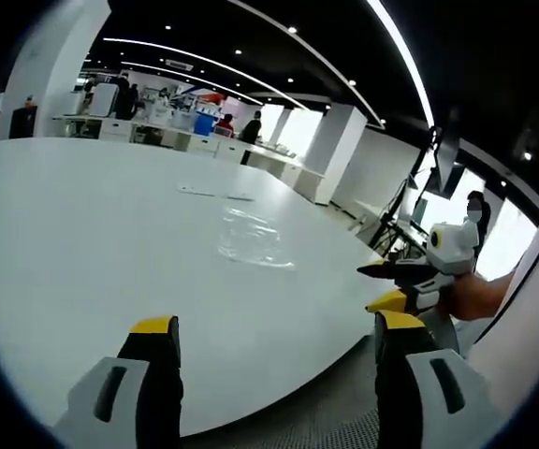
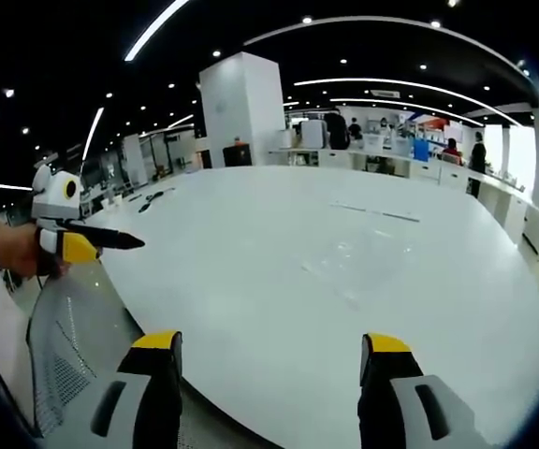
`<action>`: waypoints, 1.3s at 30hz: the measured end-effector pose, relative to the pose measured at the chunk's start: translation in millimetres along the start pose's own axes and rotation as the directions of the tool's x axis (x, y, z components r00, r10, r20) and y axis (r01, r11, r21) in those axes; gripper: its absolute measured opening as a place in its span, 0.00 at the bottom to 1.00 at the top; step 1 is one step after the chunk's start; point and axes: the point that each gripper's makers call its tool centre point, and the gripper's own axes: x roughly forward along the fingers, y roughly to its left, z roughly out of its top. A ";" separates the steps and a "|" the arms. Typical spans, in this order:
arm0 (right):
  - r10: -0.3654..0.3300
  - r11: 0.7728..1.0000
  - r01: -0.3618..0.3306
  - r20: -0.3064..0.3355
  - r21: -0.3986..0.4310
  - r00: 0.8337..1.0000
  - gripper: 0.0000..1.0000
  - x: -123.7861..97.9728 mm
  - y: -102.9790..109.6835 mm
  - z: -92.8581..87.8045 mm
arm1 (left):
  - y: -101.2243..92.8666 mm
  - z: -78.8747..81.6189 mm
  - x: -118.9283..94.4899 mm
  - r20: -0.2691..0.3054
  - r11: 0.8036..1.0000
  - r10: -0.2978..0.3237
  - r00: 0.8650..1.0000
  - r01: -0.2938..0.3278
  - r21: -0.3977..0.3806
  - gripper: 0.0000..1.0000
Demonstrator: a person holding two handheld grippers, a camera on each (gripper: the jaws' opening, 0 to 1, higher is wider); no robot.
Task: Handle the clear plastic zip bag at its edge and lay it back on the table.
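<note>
Lying flat mid-worktop (image 1: 82, 243), clear zip bag (image 1: 251, 238) sits well ahead of both grippers, faint in the right gripper view (image 2: 344, 267); left gripper (image 1: 274, 341) and right gripper (image 2: 269, 351) fingers apart, empty, neither clearly nearer.

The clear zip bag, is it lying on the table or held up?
Lying on the table: the clear zip bag rests flat on the white table, both grippers away.

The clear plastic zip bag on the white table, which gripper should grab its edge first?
Probably the left gripper. In the left gripper view the clear plastic zip bag lies flat on the white table, almost straight ahead of its open jaws. The right gripper, also open, sees the bag only faintly, further away.
</note>
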 end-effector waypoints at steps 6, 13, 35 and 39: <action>0.001 1.000 -0.001 0.006 0.013 1.000 0.76 -0.3 -1.0 1.4 | 1.5 -0.2 0.1 0.002 1.000 0.002 1.000 -0.002 -0.002 0.84; -0.001 1.000 0.001 0.018 0.029 1.000 0.74 -0.2 -6.9 2.1 | 3.3 -1.0 0.5 0.005 1.000 0.005 1.000 -0.005 -0.002 0.84; 0.025 0.999 -0.024 0.017 -0.039 1.000 0.65 10.5 -23.6 19.5 | 2.8 2.0 0.9 0.022 1.000 0.016 1.000 -0.016 -0.009 0.83; 0.032 0.996 -0.032 -0.002 -0.078 0.999 0.61 18.4 -28.5 18.9 | 0.6 1.4 1.3 0.018 1.000 0.012 1.000 -0.012 0.000 0.83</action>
